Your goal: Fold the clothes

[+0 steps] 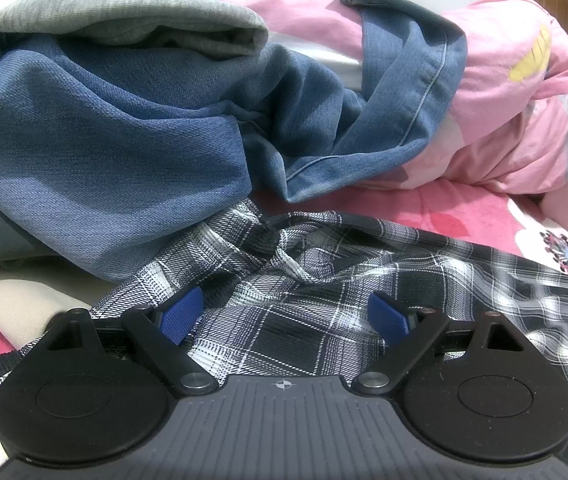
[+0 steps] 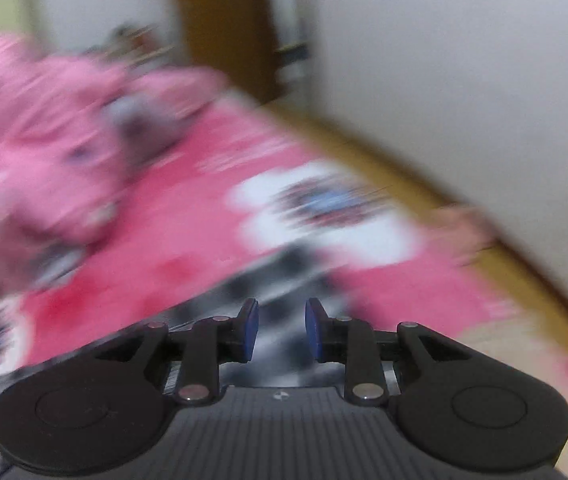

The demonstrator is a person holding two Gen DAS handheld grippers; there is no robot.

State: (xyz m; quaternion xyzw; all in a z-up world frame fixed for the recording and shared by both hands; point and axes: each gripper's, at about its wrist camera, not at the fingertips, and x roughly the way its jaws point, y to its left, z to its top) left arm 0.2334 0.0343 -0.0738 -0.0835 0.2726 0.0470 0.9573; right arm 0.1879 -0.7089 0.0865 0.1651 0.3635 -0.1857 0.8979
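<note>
- The plaid shirt [image 1: 323, 280] lies rumpled across the bed [image 1: 463, 216], filling the lower half of the left wrist view. It is the garment nearest both tools, so I take it to be the one being folded now.
- The left gripper [image 1: 284, 316] sits low over that shirt with its jaws spread wide. The checked cloth runs under and between the blue pads [image 1: 180, 314], but neither pad presses on it, so nothing is held. It looks parked there, ready to pinch a fold or pin the fabric down.
- Behind the shirt, in the upper left and centre of that view, a pair of jeans [image 1: 104, 140] is heaped with a grey garment [image 1: 124, 12] on top. They seem set aside at the back to leave the front of the bed free for working.
- A pink quilt [image 1: 523, 120] is bunched at the upper right, likewise pushed out of the way.
- The right wrist view is heavily smeared. The right gripper [image 2: 282, 330] has its jaws partly apart, a clear gap between the pads, and blurred black-and-white cloth shows just ahead in the lower centre. I can't make out anything pinched between the pads, so I'd judge it empty.
- The shirt is not yet flat or squared, so most of the folding remains.
</note>
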